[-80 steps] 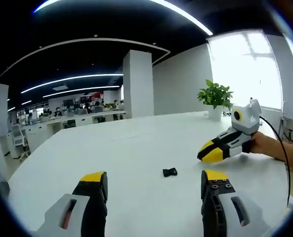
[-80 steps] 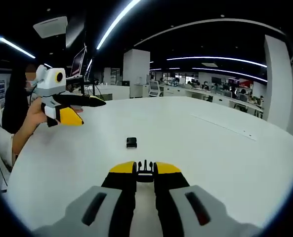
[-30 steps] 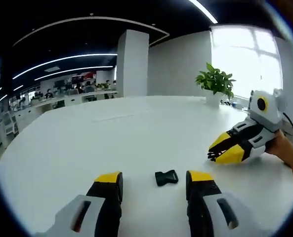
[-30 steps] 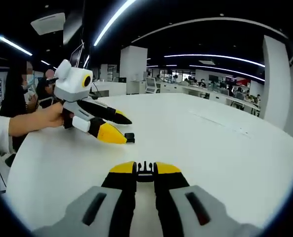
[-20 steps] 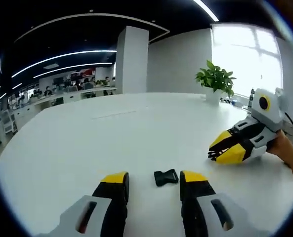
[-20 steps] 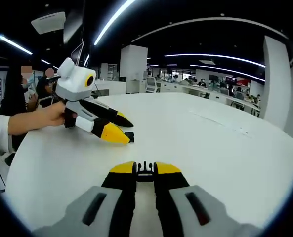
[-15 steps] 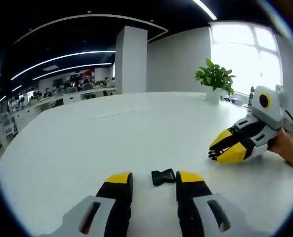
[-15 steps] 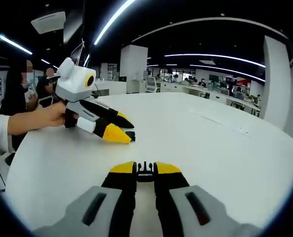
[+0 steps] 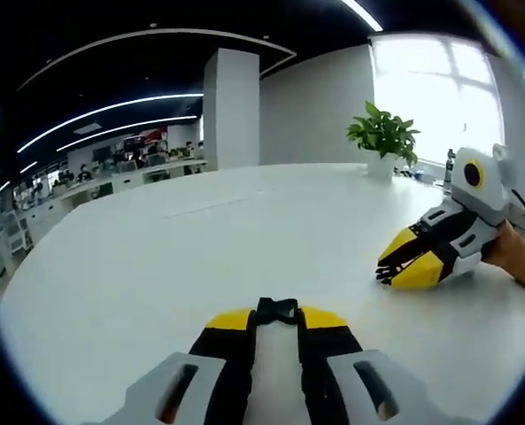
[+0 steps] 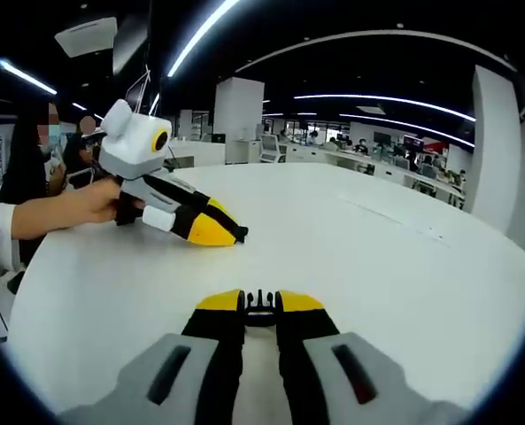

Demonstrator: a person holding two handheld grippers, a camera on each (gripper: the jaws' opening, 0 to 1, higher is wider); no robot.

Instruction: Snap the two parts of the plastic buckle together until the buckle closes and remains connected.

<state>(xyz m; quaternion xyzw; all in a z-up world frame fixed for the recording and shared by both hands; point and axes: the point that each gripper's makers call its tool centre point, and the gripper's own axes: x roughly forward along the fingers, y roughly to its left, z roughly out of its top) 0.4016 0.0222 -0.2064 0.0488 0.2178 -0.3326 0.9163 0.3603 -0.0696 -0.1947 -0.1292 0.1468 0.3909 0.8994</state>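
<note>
On the white table (image 9: 156, 257), the left gripper (image 9: 277, 316) has its yellow-tipped jaws pressed in on one black buckle piece (image 9: 277, 310), which sits pinched between the tips, low over the tabletop. The right gripper (image 10: 259, 305) has its jaws closed on the other buckle piece (image 10: 259, 307), whose prongs stick out past the tips. In the left gripper view that right gripper lies farther along the table, near the side with the potted plant (image 9: 384, 140), with a hand (image 9: 521, 258) wrapped around its back end. The two buckle pieces are apart, each in its own gripper above the table.
</note>
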